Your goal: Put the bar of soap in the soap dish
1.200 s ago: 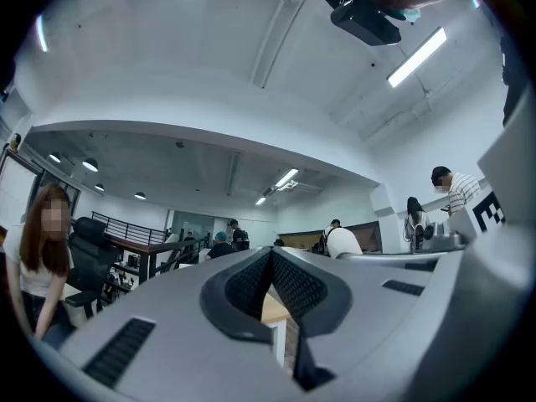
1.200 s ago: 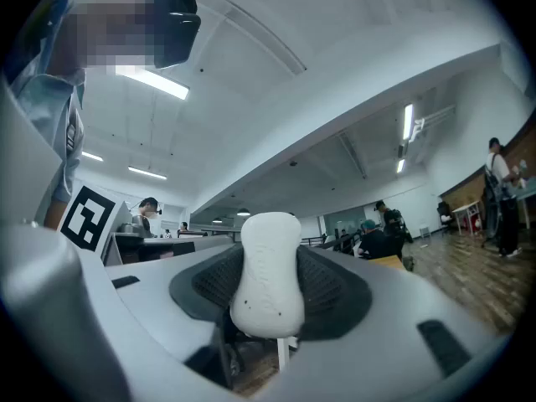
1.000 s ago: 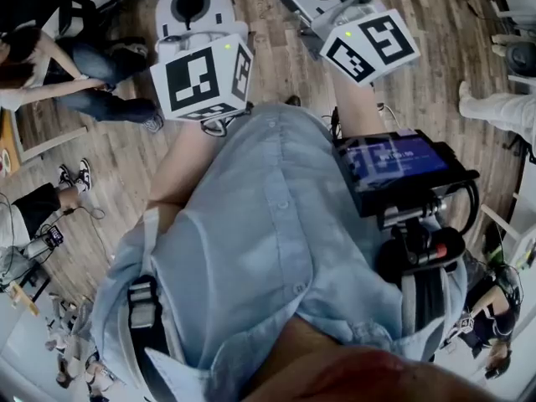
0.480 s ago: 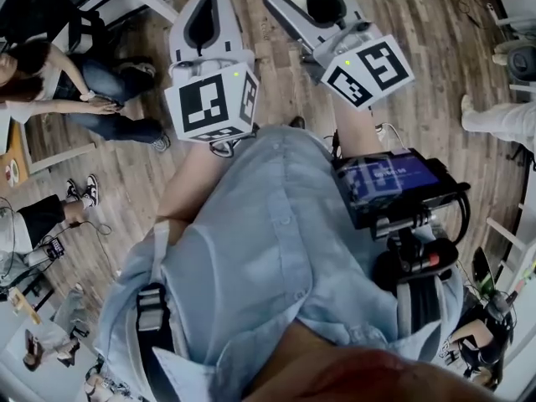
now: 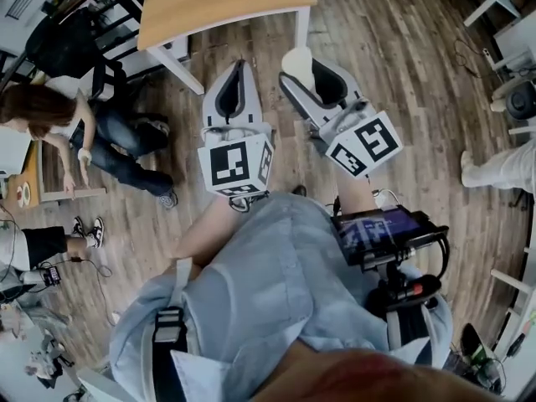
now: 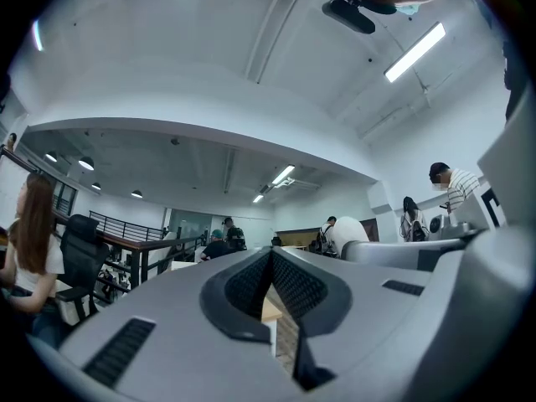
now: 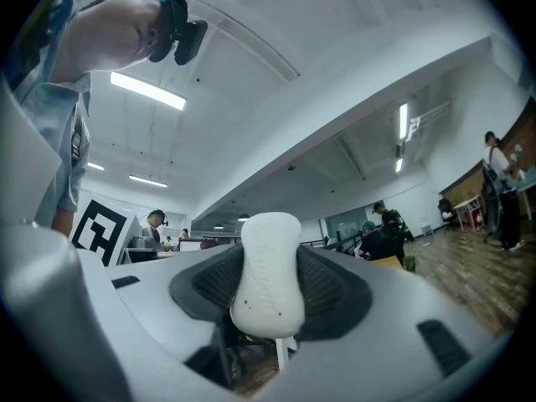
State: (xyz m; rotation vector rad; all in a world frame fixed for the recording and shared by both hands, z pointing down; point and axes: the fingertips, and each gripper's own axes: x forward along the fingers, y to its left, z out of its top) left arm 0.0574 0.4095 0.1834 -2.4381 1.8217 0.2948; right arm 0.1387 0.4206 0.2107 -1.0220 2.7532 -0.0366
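A white bar of soap (image 7: pixel 268 275) stands upright between the dark pads of my right gripper (image 7: pixel 270 262), which is shut on it. In the head view the soap (image 5: pixel 299 65) shows at the tip of the right gripper (image 5: pixel 306 72), just below the near edge of a wooden table (image 5: pixel 226 2). Beside it, my left gripper (image 5: pixel 237 75) is shut with nothing between its jaws; in the left gripper view its tips (image 6: pixel 270 258) meet. Both grippers are held out in front of the person's blue shirt. No soap dish is in view.
A white table leg (image 5: pixel 302 25) stands just behind the right gripper. A person (image 5: pixel 79 136) sits on the floor at the left, and another person's leg (image 5: pixel 494 170) shows at the right. A screen unit (image 5: pixel 381 229) hangs at the wearer's waist. The floor is wood planks.
The head view has swung forward, bringing the wooden table into sight. Both grippers now sit farther out from the body, near the table edge. The soap stays held in the right gripper.
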